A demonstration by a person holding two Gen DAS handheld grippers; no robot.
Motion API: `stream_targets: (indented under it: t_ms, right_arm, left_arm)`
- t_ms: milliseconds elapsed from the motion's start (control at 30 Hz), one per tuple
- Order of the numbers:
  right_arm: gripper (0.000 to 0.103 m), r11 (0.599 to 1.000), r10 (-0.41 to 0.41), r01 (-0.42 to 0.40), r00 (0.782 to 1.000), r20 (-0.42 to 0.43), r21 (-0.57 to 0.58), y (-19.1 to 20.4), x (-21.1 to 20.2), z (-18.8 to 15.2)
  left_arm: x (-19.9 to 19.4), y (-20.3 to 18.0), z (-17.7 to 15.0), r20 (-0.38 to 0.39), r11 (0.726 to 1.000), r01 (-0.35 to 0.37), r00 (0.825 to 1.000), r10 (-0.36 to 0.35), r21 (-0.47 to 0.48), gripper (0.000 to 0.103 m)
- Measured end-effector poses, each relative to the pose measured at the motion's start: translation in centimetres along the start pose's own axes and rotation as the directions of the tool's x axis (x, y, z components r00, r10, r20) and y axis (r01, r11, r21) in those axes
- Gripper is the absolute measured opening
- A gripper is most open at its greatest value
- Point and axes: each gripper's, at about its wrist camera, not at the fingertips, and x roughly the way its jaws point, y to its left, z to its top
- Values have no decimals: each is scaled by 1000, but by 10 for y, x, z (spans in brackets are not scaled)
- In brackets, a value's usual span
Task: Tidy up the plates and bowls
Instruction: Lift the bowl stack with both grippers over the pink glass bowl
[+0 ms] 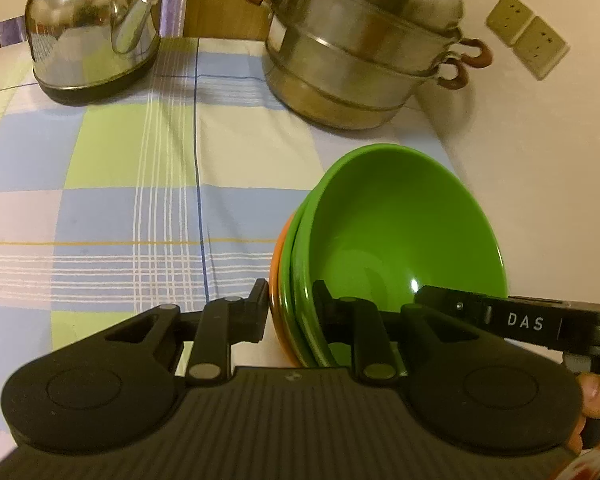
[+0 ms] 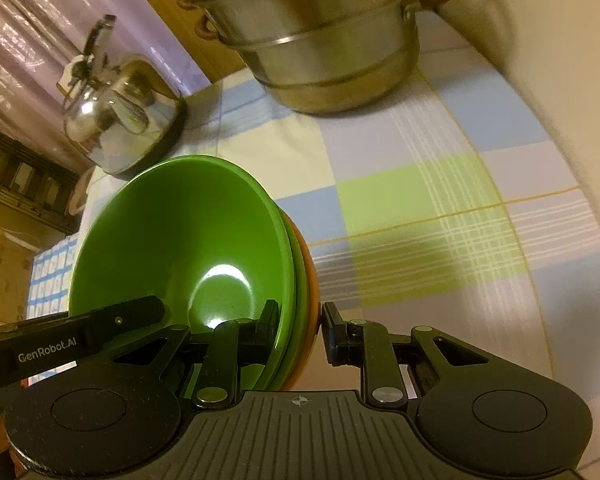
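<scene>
Bowls point(image 1: 400, 240) sat stacked, green on orange, in front of the pot point(image 1: 364, 48). We pinched the stack's rim with our left gripper point(image 1: 290, 308) and right gripper point(image 2: 300, 326), both nearly closed on it.

You can read two markings, both in white letters on black gripper bodies. In your left wrist view, "DAS" stands on the side of the right gripper point(image 1: 428, 300) reaching in from the right edge. In your right wrist view, "GenRobot.AI" stands on the left gripper point(image 2: 156, 308) entering from the left.
</scene>
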Motion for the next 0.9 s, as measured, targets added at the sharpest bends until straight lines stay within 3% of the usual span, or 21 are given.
stream_targets:
  t_ms: [300, 900]
  right_arm:
    - [23, 1000, -21, 21, 999, 26, -1, 9, -53, -32]
    - [23, 999, -39, 37, 998, 53, 40, -6, -119, -139]
  left_arm:
    - [-42, -23, -32, 0, 999, 17, 1000, -17, 31, 20]
    - [-88, -48, -130, -18, 998, 56, 998, -55, 31, 20]
